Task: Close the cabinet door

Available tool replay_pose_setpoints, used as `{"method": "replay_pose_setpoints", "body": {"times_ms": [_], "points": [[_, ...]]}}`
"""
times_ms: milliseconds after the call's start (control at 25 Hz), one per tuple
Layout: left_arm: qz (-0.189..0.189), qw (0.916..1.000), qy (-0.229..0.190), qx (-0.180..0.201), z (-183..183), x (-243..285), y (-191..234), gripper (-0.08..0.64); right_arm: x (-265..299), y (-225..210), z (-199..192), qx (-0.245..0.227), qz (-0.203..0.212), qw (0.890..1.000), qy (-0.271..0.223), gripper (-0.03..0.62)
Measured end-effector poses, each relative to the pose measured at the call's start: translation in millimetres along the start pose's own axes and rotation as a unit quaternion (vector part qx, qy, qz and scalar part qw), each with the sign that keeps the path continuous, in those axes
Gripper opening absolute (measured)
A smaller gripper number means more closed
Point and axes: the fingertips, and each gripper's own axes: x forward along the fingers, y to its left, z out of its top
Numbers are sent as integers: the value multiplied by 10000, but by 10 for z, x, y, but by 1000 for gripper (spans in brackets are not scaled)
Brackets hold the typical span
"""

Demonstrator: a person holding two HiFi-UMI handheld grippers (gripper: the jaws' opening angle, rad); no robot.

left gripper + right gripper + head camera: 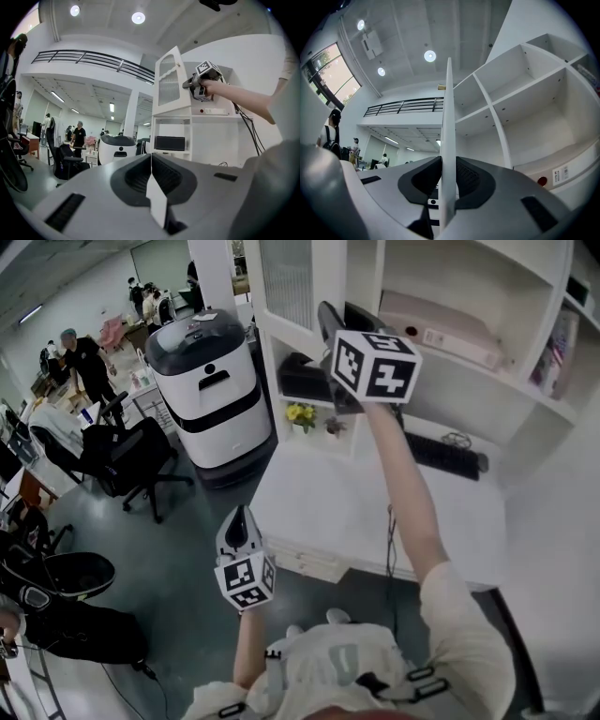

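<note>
The white cabinet door (286, 282) with a ribbed pane stands swung out from the upper cabinet (469, 287) above the desk. My right gripper (328, 322) is raised to the door's free edge on an outstretched arm. In the right gripper view the door's thin edge (448, 117) runs straight between the jaws, and my right gripper (448, 187) is shut on it. The left gripper view shows the door (168, 84) and the right gripper (190, 84) from the side. My left gripper (240, 517) hangs low over the floor, shut on nothing (151, 176).
A white desk (375, 521) with a black keyboard (445, 456) and a small pot of yellow flowers (300, 414) lies under the cabinet. A white and black machine (211, 390) and an office chair (131, 460) stand to the left. People stand at the far left.
</note>
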Motion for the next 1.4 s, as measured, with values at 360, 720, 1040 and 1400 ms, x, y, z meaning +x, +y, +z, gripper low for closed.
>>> {"method": "replay_pose_setpoints", "body": {"times_ms": [360,720,1040,1400], "points": [[-123,9999,58,5,-38,125,-132,6,40,-222,-11,-29,-79,9999,77,77],[-174,9998,91,12,-56,205,-182,6,91,-333,-26,-83,-164,9997,139,84],[-171,9998,101,10,-66,239,-148,6,121,-378,-38,-493,-351,9980,174,106],[-181,9998,97,21,-62,298,-159,6,161,-467,-57,-643,-536,9964,144,125]]}}
